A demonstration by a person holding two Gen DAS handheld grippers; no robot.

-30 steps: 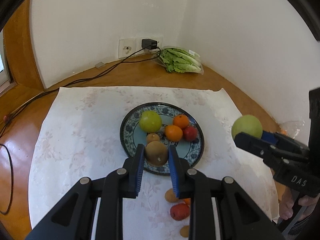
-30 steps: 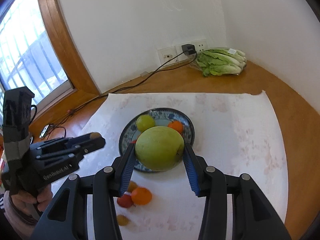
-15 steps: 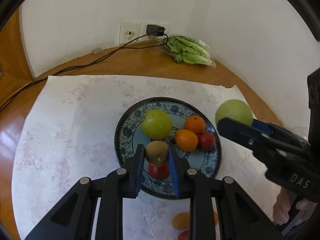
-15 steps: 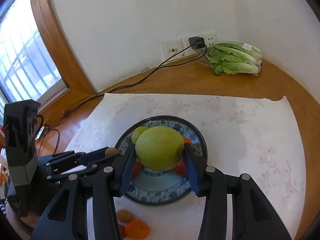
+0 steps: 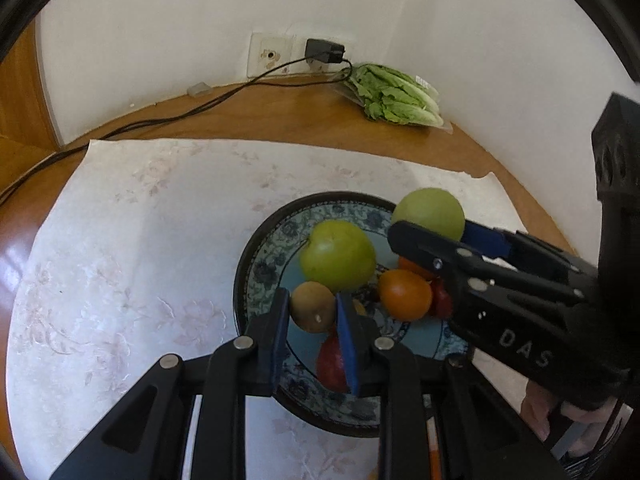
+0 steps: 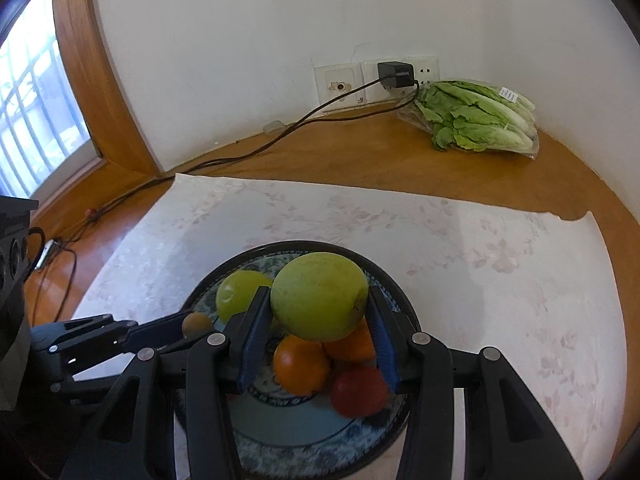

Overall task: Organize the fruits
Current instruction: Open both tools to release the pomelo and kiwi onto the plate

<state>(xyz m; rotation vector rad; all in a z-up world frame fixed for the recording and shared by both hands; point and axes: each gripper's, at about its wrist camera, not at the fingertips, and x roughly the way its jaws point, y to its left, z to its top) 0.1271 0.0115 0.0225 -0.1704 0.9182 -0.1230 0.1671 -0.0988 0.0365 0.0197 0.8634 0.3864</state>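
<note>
Fruits are what I am sorting, and most sit on the blue patterned plate [image 5: 256, 280]: a green apple [image 5: 338, 256], two oranges [image 6: 300, 364], and two red fruits, one near each gripper [image 6: 360, 392]. My left gripper [image 5: 313, 312] is clamped on a small brown kiwi [image 5: 313, 308], its blue pads pressing both sides. My right gripper [image 6: 318, 320] is clamped on a big green pear-like fruit [image 6: 320, 296], jaws partway apart because the fruit is wide.

A second ago both tools hung back from the plate, over the white floral cloth [image 5: 120, 240], with a few loose fruits lying on the cloth below them. Since then I have carried both loads forward and down, so the kiwi now hangs over the near left part of the plate and the green fruit over the oranges. The grip on each has not altered.

That puts me, I judge, at the placing step: both fruits are above the plate but not yet set down. The green fruit sits right above the oranges, so releasing there could make it roll; a bare patch of plate would be safer. The loose fruits on the cloth are now out of sight and likely remain to be collected
</note>
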